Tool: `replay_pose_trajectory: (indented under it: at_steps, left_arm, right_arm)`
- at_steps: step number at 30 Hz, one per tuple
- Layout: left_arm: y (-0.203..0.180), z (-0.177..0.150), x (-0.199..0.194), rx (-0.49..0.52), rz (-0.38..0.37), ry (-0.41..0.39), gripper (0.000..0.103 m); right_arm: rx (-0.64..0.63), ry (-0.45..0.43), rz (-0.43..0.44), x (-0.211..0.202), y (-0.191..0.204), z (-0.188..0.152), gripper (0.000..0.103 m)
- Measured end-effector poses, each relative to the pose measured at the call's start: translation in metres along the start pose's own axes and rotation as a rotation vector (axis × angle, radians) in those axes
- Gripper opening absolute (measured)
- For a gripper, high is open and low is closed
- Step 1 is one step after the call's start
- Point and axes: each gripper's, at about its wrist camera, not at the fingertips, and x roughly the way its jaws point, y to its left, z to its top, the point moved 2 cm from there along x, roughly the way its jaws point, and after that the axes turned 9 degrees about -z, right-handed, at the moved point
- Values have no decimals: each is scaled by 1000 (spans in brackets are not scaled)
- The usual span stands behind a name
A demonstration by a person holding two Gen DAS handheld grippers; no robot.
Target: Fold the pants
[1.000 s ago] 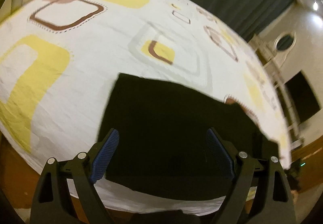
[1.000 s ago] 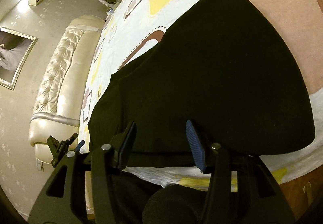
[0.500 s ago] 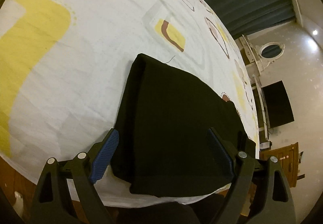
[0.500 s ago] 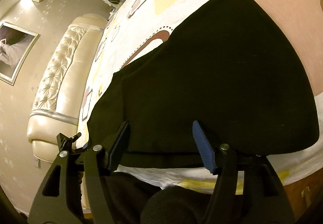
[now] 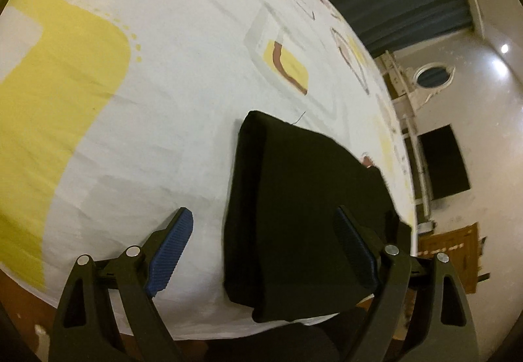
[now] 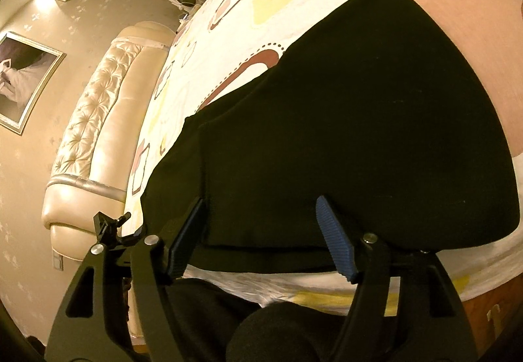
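Now: pants (image 5: 304, 205) folded on bed (image 5: 170, 107). Left claw (image 5: 264, 247) apart, empty. Right claw (image 6: 261, 238) opening, nothing gripped. Advice: square the near edge before leaving.

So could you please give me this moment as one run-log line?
pants: folded, flat on bed sheet | left gripper: open, empty | right gripper: opening, nothing gripped

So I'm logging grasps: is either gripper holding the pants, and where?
Neither. The left gripper is open; the right gripper is opening above the pants' near edge.
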Motion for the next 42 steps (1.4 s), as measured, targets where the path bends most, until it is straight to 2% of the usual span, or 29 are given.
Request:
replay_pose_trajectory:
  at_steps: [2, 4, 6, 9, 10, 13, 16, 19, 25, 28, 35, 42]
  left_arm:
    - [-5, 0, 9, 22, 6, 5, 85]
    - [-8, -2, 21, 18, -46, 19, 82]
    - [-9, -1, 28, 8, -47, 13, 81]
    - [-12, 1, 36, -13, -96, 4, 79]
    - [-12, 0, 36, -23, -108, 5, 72]
    - [-5, -2, 44, -82, -131, 30, 39]
    - [-2, -4, 41, -108, -147, 22, 37]
    - [-7, -6, 39, -117, -149, 24, 25]
    - [-40, -6, 28, -82, -141, 4, 23]
    - [-68, -5, 19, -26, -132, 2, 22]
    - [-150, -6, 15, 90, -125, 23, 21]
    - [-230, -12, 35, 206, -140, 59, 21]
  right_arm:
    - [-6, -2, -3, 0, 1, 0, 72]
    - [-13, -5, -8, 0, 1, 0, 73]
    - [-15, -8, -9, 1, 1, 1, 73]
    - [-16, -8, -8, 0, 1, 2, 74]
    - [-15, -8, -8, 0, 1, 1, 74]
    - [-17, -7, -8, 0, 1, 1, 74]
    - [-18, -7, -5, 0, 1, 2, 74]
    - [-17, -9, -1, 0, 0, 3, 74]
    - [-10, -11, 13, -1, -1, 5, 76]
    - [-14, -11, 19, -1, 0, 6, 80]
    - [-25, -10, 23, 0, 2, 7, 83]
    - [-20, -11, 34, 1, 0, 6, 83]
